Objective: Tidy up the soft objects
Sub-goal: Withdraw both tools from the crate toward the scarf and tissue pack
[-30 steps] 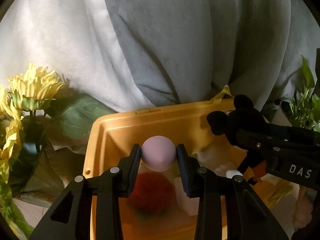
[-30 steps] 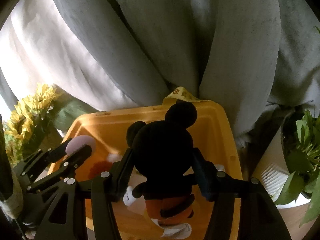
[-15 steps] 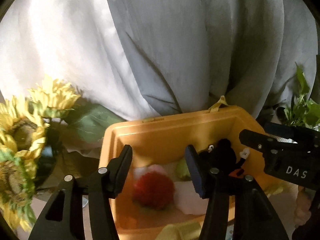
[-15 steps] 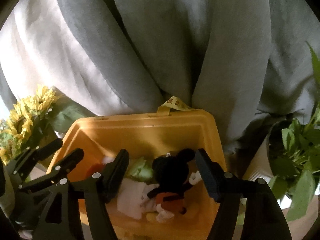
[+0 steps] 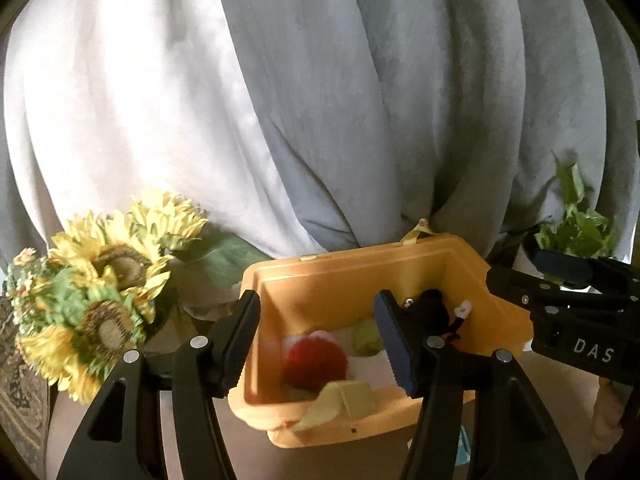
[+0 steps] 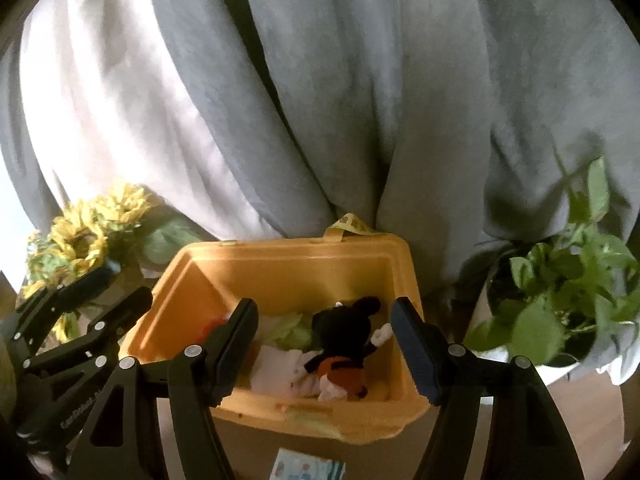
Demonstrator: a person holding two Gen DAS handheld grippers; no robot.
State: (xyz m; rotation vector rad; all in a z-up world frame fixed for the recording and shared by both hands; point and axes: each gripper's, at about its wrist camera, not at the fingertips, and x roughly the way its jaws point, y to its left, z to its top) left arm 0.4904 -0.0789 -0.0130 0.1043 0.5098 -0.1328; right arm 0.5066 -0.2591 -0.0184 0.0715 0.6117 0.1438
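Right wrist view: both grippers, right gripper [image 6: 324,344] and left gripper [image 5: 316,340], released, empty above the yellow bin [image 6: 280,268]; mouse plush [image 6: 344,344] inside. Judged: drop done; next, fetch another soft item.

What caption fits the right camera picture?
Open right gripper above a yellow bin holding a mouse plush.

Left tool [image 5: 316,336] fingers spread wide, nothing between them. Right tool [image 6: 324,344] likewise spread, empty; it shows at 3 o'clock in left view.
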